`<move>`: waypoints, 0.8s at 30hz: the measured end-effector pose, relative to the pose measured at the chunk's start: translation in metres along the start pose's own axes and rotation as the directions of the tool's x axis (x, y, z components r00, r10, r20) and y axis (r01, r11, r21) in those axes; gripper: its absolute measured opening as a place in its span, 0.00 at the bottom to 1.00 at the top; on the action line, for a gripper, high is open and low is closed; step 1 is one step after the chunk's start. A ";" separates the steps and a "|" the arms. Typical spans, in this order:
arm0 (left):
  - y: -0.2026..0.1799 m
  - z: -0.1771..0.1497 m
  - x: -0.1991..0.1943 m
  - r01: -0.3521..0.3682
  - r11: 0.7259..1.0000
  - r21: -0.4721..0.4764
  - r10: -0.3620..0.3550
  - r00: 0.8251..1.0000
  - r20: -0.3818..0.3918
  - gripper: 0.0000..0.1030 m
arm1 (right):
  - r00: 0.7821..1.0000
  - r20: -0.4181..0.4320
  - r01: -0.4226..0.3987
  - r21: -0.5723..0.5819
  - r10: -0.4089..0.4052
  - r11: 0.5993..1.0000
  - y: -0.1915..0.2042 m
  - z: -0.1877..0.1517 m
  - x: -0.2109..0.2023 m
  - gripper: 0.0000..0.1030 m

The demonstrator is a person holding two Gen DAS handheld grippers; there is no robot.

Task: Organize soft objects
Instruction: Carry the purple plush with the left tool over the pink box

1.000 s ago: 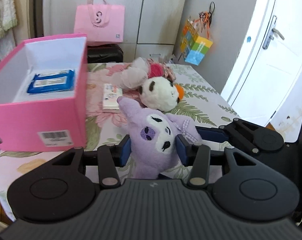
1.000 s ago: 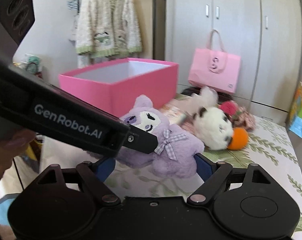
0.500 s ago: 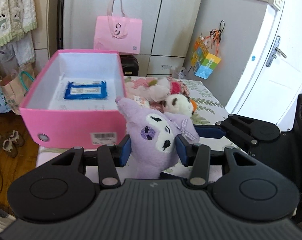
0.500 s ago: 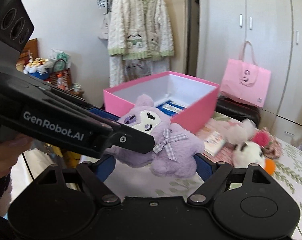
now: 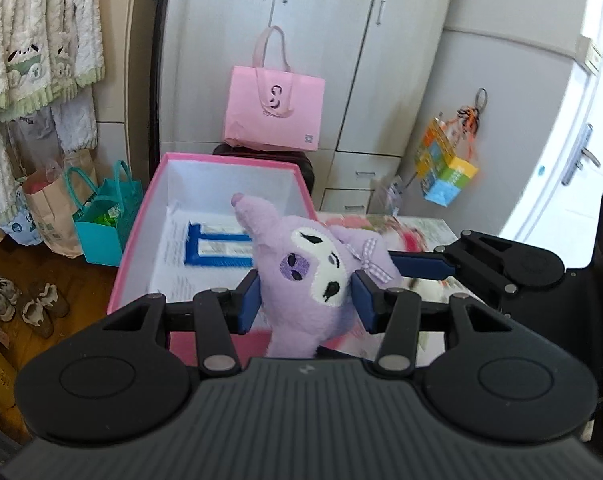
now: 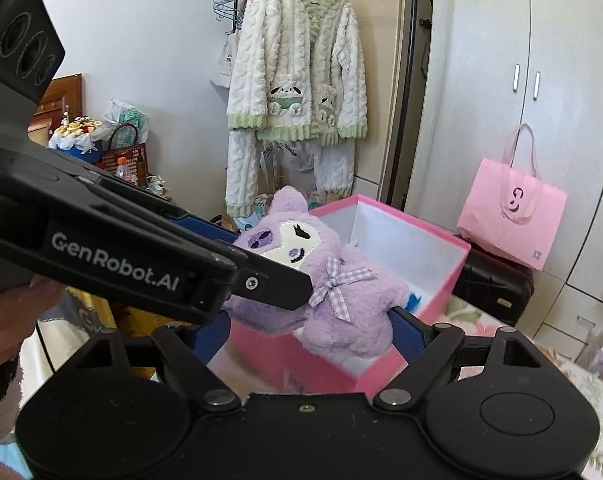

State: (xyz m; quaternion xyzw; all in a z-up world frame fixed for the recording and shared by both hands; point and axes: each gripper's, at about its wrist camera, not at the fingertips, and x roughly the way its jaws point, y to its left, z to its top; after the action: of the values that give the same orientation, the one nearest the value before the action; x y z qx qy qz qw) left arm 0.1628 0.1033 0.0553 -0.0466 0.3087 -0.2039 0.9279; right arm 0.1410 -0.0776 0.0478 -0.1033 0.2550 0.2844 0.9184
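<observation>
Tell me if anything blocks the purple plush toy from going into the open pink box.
Nothing visible does. The purple plush toy, clamped in the left tool, hangs over the lidless pink cardboard box, which holds only a flat blue packet.

Bright daylight; fisheye edges, slight blur.
</observation>
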 end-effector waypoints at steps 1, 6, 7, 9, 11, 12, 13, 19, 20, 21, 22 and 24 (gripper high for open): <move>0.007 0.007 0.007 0.002 1.000 -0.007 -0.002 1.000 -0.002 0.46 | 1.000 -0.004 0.000 0.001 0.000 1.000 -0.002 0.005 0.006 0.86; 0.031 0.029 0.039 -0.005 1.000 0.003 0.005 1.000 -0.016 0.46 | 0.999 -0.034 0.007 0.017 -0.007 1.000 -0.017 0.028 0.044 0.86; 0.035 0.032 0.046 -0.007 1.000 -0.001 0.007 1.000 -0.022 0.46 | 0.999 -0.046 0.007 0.022 -0.006 1.000 -0.020 0.031 0.053 0.86; 0.045 0.038 0.060 -0.009 1.000 -0.008 0.009 0.999 -0.035 0.46 | 0.998 -0.070 0.004 0.033 -0.002 0.999 -0.027 0.037 0.071 0.86; 0.054 0.044 0.076 -0.009 1.000 -0.023 0.008 0.999 -0.050 0.46 | 0.996 -0.090 -0.001 0.045 0.005 0.999 -0.034 0.040 0.087 0.86; 0.059 0.048 0.084 -0.009 0.999 -0.032 0.007 0.998 -0.056 0.46 | 0.995 -0.100 0.000 0.045 0.004 0.999 -0.038 0.042 0.096 0.86; 0.063 0.051 0.090 -0.009 0.999 -0.038 0.006 0.998 -0.063 0.46 | 0.994 -0.108 0.003 0.043 0.002 0.999 -0.041 0.044 0.104 0.86; 0.084 0.064 0.133 -0.006 0.995 -0.097 -0.005 0.993 -0.114 0.46 | 0.985 -0.175 0.003 0.041 0.005 0.999 -0.060 0.054 0.148 0.86; 0.086 0.065 0.137 -0.007 0.995 -0.100 -0.005 0.993 -0.120 0.46 | 0.983 -0.186 0.001 0.036 0.005 0.999 -0.063 0.055 0.154 0.86; 0.087 0.066 0.142 -0.010 0.995 -0.103 -0.004 0.992 -0.126 0.46 | 0.980 -0.198 0.002 0.038 0.006 0.999 -0.065 0.056 0.160 0.86; 0.089 0.066 0.147 -0.012 0.995 -0.104 -0.002 0.991 -0.133 0.46 | 0.978 -0.209 0.001 0.040 0.008 0.999 -0.067 0.056 0.165 0.86; 0.092 0.067 0.154 -0.017 0.994 -0.111 0.001 0.990 -0.143 0.46 | 0.973 -0.229 0.002 0.028 0.005 1.000 -0.069 0.058 0.174 0.86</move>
State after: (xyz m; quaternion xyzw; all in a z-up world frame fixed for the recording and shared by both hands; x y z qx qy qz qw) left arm 0.3462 0.1219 0.0043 -0.0825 0.3856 -0.1847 0.9002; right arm 0.3280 -0.0331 0.0078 -0.1222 0.3633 0.2676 0.8840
